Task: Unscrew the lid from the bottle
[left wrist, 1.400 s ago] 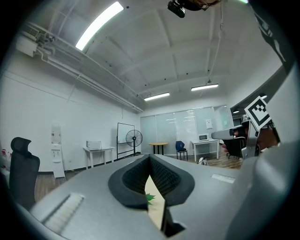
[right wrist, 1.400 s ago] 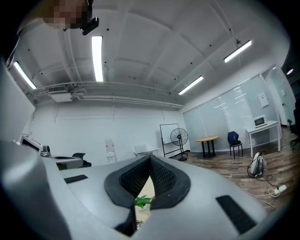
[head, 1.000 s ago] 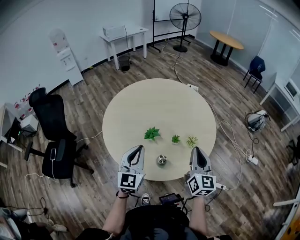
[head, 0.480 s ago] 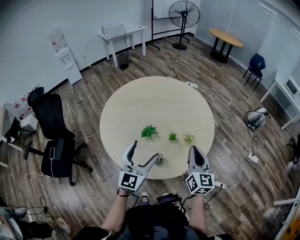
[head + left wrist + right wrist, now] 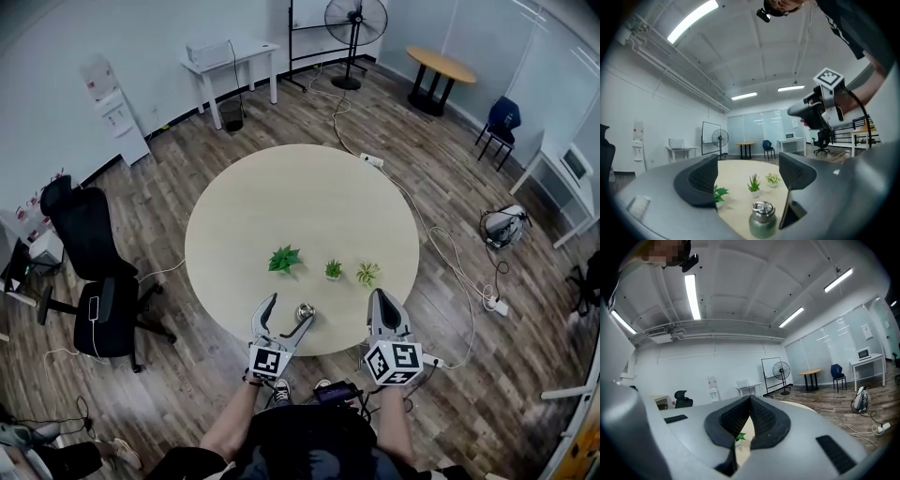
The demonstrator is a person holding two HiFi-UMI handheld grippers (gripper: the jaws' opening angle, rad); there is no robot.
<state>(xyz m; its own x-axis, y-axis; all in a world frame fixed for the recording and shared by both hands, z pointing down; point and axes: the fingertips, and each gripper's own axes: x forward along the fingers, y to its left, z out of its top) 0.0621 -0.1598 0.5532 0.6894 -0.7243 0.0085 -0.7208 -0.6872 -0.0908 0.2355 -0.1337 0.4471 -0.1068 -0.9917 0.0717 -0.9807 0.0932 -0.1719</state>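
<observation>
A small green bottle (image 5: 305, 310) with a silver screw lid (image 5: 762, 210) stands upright near the front edge of the round beige table (image 5: 300, 197). My left gripper (image 5: 287, 315) is open; its jaws have just been opening. The bottle (image 5: 762, 226) sits low in line with the gap, just ahead of the dark pads (image 5: 701, 180), and nothing touches it. In the left gripper view the gap (image 5: 749, 176) holds nothing. My right gripper (image 5: 379, 299) hovers at the table's edge to the right of the bottle, shut with nothing in it, pads pressed together (image 5: 751, 404).
Three small potted plants stand in a row behind the bottle: a leafy one (image 5: 284, 259), a small one (image 5: 333, 270) and a pale one (image 5: 367, 273). A black office chair (image 5: 89, 272) stands on the floor to the left. Cables trail on the floor at right.
The left gripper's jaws went from shut to wide open, and it sank down toward the bottle. The right gripper stayed shut and hardly moved.
</observation>
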